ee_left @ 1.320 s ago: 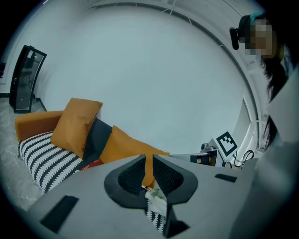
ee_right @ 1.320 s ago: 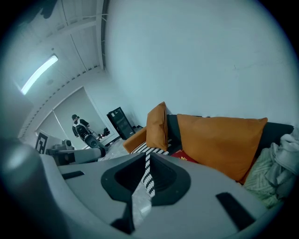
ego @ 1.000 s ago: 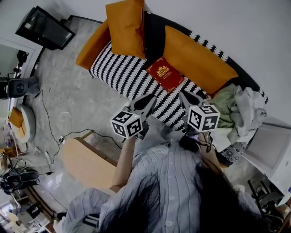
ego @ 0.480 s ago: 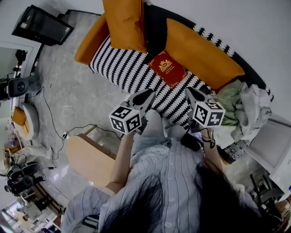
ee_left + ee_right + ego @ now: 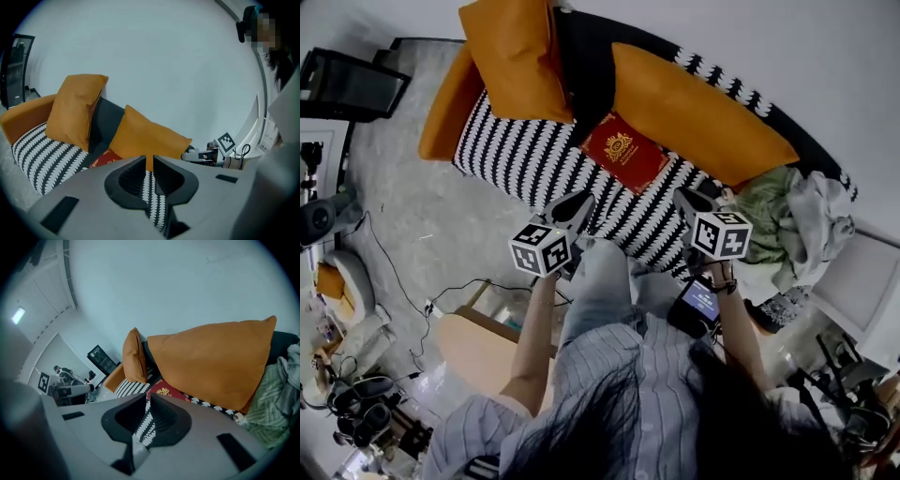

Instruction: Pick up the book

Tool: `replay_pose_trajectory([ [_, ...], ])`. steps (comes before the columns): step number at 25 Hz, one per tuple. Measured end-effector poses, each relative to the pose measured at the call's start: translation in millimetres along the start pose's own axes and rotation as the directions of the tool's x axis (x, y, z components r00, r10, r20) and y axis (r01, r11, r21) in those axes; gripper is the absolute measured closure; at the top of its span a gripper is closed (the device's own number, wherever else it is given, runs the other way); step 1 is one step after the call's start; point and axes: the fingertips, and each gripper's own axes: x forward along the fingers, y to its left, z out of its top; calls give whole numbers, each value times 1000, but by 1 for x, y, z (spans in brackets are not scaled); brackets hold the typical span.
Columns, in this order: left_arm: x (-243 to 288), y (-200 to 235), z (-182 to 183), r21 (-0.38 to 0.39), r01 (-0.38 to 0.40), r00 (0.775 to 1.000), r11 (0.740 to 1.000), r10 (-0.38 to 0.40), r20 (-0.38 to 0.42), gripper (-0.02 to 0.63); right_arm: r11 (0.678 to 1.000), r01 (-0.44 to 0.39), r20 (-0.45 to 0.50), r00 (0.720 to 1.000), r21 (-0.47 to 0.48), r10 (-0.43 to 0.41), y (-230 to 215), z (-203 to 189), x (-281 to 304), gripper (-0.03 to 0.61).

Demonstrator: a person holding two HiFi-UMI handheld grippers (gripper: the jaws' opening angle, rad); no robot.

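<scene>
I see the striped sofa across my view, with the red book lying flat on its seat against the orange cushion. My left gripper and right gripper, jaws closed on nothing, hover short of the book, one on either side.

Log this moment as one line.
phase: pre-grasp | book: flat on striped sofa seat, untouched | left gripper: shut, empty | right gripper: shut, empty

No lettering can be read; the red book carries only a gold emblem.
</scene>
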Motion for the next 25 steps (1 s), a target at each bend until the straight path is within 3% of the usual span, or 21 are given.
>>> replay_pose_trajectory([
  [5,37,43,-13,-17,4,998,1000,-5,-56,575,997,75,-14,997,-10,-75,-38,-9,42,538],
  [9,67,83,-24,-22,-9,995,1000,7,-101,575,996,84,-36,996,6,-84,-61,-18,84,538],
  [16,112,141,-61,-54,-15,976,998,3,-216,561,974,106,-37,994,201,-100,-117,-41,138,531],
  [18,121,155,-71,-81,-8,972,997,-11,-236,553,960,128,-56,991,249,-118,-133,-54,153,468],
  [21,135,170,-92,-78,17,953,997,-40,-299,499,954,140,-81,989,264,-123,-145,-66,170,419],
  [25,147,189,-119,-90,55,926,994,-84,-368,397,976,118,-112,989,186,-98,-145,-82,194,364],
])
